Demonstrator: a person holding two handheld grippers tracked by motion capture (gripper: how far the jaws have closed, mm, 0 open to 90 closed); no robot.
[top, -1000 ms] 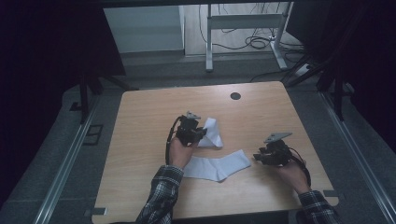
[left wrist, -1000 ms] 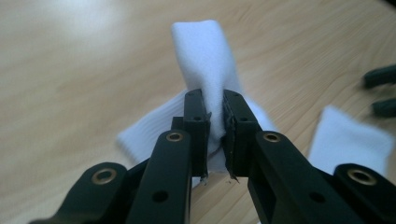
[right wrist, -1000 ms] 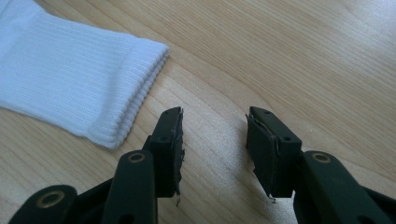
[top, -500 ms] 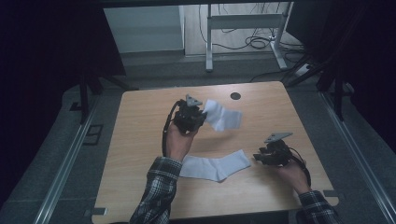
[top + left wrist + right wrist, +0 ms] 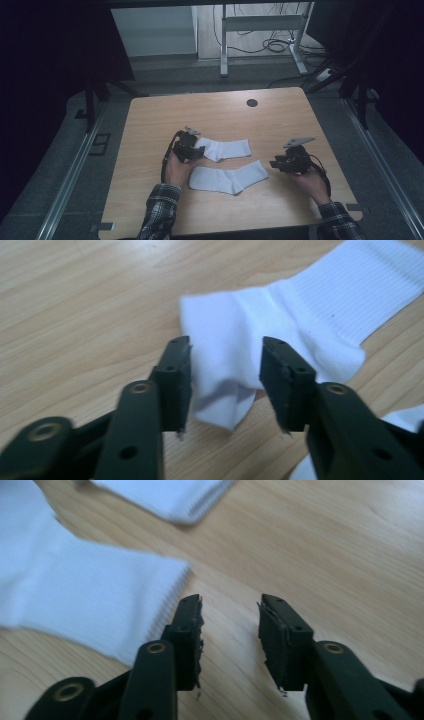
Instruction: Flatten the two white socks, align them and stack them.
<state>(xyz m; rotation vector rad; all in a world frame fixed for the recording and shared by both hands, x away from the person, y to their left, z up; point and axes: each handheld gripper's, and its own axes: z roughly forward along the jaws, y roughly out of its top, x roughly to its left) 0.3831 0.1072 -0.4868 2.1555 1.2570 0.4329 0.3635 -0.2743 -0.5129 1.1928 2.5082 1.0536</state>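
Two white socks lie flat on the wooden table [image 5: 150, 120]. The far sock [image 5: 225, 148] stretches rightward from my left gripper [image 5: 196, 150]. In the left gripper view that sock's toe end [image 5: 225, 350] rests on the wood between the parted jaws of my left gripper [image 5: 226, 385], which is open. The near sock [image 5: 227, 178] lies in front of it, its ribbed cuff [image 5: 115, 605] just left of my right gripper [image 5: 230, 635]. My right gripper [image 5: 277, 164] is open over bare wood, touching nothing.
A round cable hole [image 5: 252, 103] sits near the table's far edge. Metal desk legs and cables [image 5: 260, 35] stand on the floor beyond. Bare wood runs along the far side and the front edge.
My left gripper carried the far sock up and back, then brought it down and laid it flat. Its jaws have opened off the sock. The right gripper stayed put.
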